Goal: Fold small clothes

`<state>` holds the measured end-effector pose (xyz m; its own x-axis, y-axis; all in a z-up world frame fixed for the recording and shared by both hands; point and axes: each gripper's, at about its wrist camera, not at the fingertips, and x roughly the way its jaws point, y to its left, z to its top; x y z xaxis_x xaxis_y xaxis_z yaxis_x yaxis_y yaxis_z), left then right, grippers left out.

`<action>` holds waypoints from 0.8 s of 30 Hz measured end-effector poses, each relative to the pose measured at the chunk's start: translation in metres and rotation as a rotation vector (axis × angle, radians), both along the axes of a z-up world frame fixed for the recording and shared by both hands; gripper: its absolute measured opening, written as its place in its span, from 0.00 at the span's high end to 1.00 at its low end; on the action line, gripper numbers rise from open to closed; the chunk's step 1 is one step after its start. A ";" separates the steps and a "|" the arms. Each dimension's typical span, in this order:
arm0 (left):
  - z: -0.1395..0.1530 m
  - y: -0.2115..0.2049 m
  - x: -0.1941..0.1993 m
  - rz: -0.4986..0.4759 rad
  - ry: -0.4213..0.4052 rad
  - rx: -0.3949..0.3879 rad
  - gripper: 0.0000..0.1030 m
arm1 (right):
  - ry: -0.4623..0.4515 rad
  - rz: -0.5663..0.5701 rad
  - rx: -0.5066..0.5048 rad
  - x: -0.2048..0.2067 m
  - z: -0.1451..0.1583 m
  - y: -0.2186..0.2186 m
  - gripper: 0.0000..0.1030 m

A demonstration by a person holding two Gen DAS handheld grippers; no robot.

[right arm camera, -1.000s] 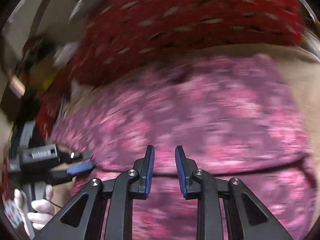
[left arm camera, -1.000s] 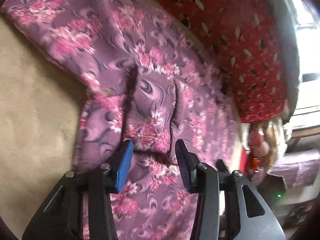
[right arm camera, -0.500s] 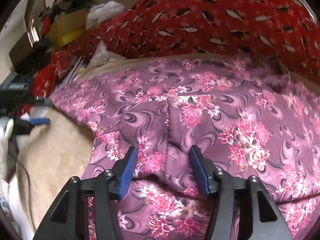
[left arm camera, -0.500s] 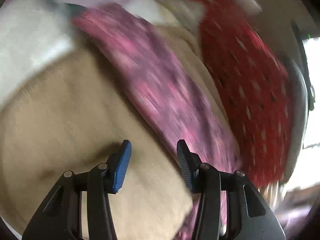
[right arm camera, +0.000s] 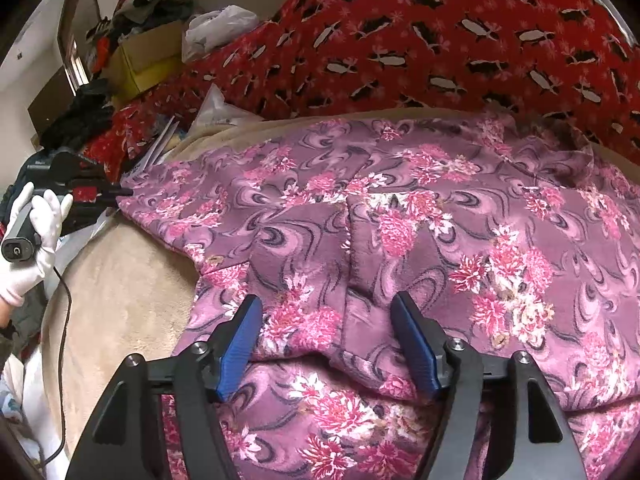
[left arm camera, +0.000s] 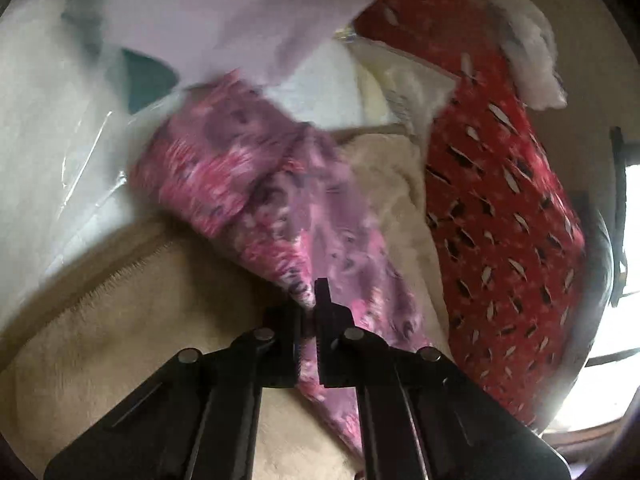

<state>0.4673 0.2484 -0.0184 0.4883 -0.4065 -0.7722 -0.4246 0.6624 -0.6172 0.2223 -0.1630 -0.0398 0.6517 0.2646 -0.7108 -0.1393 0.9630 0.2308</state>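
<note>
Jaws of the left gripper (left arm camera: 308,320) are pinched shut on a corner of the purple floral garment (left arm camera: 280,208), low in the centre of the left wrist view; a second ago they stood apart over the middle of the cloth, and half a second ago they were crossing the beige blanket (left arm camera: 132,340). That reads as a fresh grasp at the cloth's edge, which likely sets up the next fold. From the pinch the fabric runs up and left toward a white plastic bag (left arm camera: 60,140) and white paper (left arm camera: 240,20) at the top of the frame. A red patterned blanket (left arm camera: 500,200) fills the right side.

Across the right wrist view, the right gripper (right arm camera: 332,344) has its blue-padded jaws opening over the garment (right arm camera: 400,220), with a ridge of cloth between them but neither pad pressing on it. A second ago they were nearly closed, so this looks like a release after laying a fold down. At the left edge a white-gloved hand (right arm camera: 32,240) holds the other gripper (right arm camera: 116,196), which bites the cloth's far corner. In the upper left corner an open cardboard box (right arm camera: 144,56) holds a heap of dark clothing, too jumbled to make out, with a white bag (right arm camera: 220,28) just beside it.
</note>
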 end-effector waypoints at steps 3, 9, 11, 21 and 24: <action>0.022 -0.019 -0.004 -0.049 -0.040 0.023 0.97 | 0.009 0.009 0.004 0.001 0.002 0.000 0.29; 0.070 -0.077 -0.023 -0.181 -0.116 0.085 0.97 | 0.039 -0.012 0.024 -0.005 0.017 -0.010 0.30; 0.082 -0.099 -0.032 -0.223 -0.139 0.095 0.97 | 0.022 -0.058 0.019 -0.016 0.023 -0.027 0.30; 0.095 -0.254 -0.077 -0.465 -0.162 0.104 0.97 | 0.098 -0.327 -0.154 -0.055 0.011 -0.141 0.29; 0.071 -0.303 -0.090 -0.538 -0.109 0.113 0.97 | 0.052 -0.321 -0.063 -0.069 0.006 -0.157 0.29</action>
<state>0.3770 -0.0550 0.0524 0.3142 -0.5380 -0.7822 0.0541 0.8327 -0.5511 0.1532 -0.3199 -0.0339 0.6570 0.0065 -0.7539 0.1839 0.9684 0.1686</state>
